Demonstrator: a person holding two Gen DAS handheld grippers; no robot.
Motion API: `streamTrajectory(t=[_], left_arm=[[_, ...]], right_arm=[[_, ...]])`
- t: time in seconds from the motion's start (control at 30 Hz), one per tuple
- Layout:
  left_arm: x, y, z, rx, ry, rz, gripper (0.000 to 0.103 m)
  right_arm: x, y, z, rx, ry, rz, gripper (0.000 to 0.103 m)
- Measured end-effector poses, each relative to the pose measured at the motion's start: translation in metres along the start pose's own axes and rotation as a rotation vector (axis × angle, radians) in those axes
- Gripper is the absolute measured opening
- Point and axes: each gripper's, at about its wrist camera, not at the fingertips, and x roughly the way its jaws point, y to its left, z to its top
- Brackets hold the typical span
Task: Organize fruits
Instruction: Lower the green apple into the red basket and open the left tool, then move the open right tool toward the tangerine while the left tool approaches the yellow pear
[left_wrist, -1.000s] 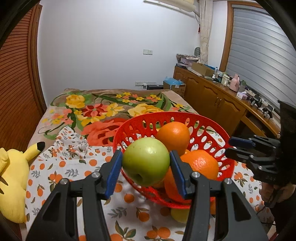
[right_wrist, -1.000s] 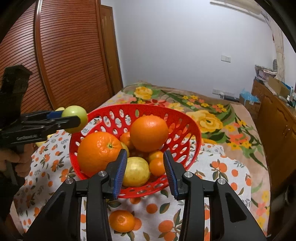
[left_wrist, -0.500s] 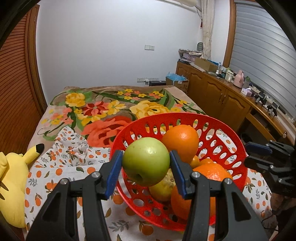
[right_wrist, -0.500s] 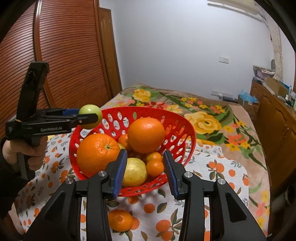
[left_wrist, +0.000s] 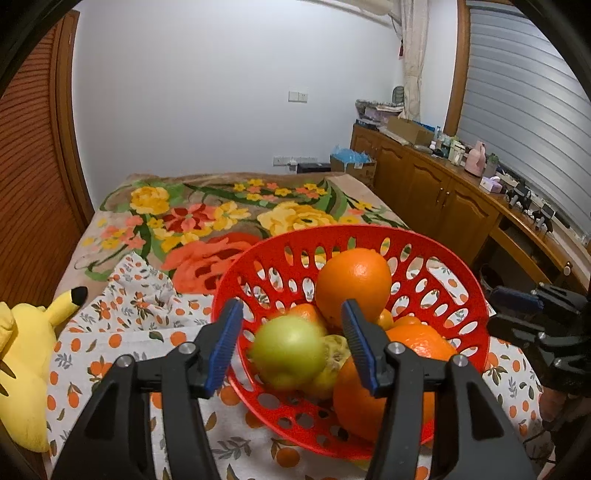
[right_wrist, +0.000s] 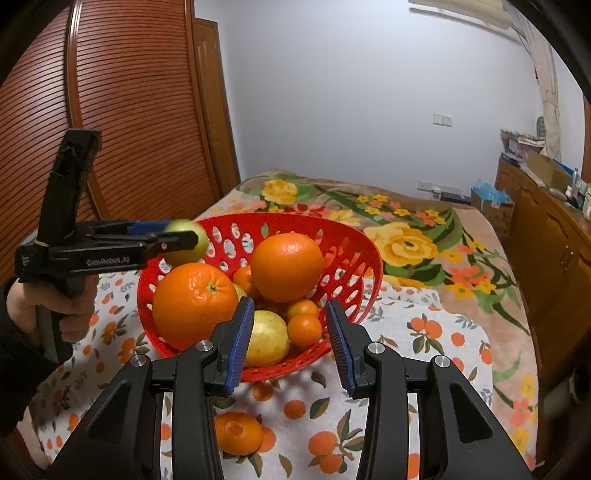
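A red perforated basket (left_wrist: 436, 258) (right_wrist: 343, 243) on the bed holds big oranges (left_wrist: 352, 280) (right_wrist: 194, 301), small mandarins (right_wrist: 304, 328) and a yellow fruit (right_wrist: 267, 338). My left gripper (left_wrist: 291, 338) is open over the basket's near rim; a blurred green apple (left_wrist: 288, 350) (right_wrist: 186, 240) sits below and between its fingers, free of the blue pads, above the fruit pile. My right gripper (right_wrist: 290, 341) is open and empty at the basket's front edge. A loose mandarin (right_wrist: 238, 432) lies on the cloth in front of the basket.
An orange-print cloth (right_wrist: 424, 332) lies under the basket over a floral blanket (left_wrist: 207, 218). A yellow plush toy (left_wrist: 26, 369) lies at the left. Wooden cabinets (left_wrist: 443, 199) line the right side and a slatted wooden door (right_wrist: 129, 122) stands on the left.
My left gripper moved over the basket and opened. The green apple left its pads and is dropping, blurred, into the basket. The right gripper stayed put.
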Motion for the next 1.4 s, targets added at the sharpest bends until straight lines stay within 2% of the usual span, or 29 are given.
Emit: streamTrajectory(t=[0.53, 0.83, 1.1, 1.4], left_arm=[[-0.059, -0.007, -0.021, 0.016, -0.064, -0.014, 0.071], [-0.082, -0.010, -0.047, 0.014, -0.059, -0.023, 0.072], [-0.089, -0.017, -0.072, 0.021, -0.024, -0.041, 0.072], [-0.076, -0.020, -0.094, 0.011, 0.023, -0.044, 0.072]], right_arm=[[-0.029, 0.016, -0.012, 0.010, -0.019, -0.005, 0.041], [-0.040, 0.027, -0.035, 0.027, 0.003, 0.000, 0.043], [-0.027, 0.035, -0.057, 0.034, 0.061, 0.014, 0.043], [0.002, 0.036, -0.071, 0.044, 0.136, 0.045, 0.043]])
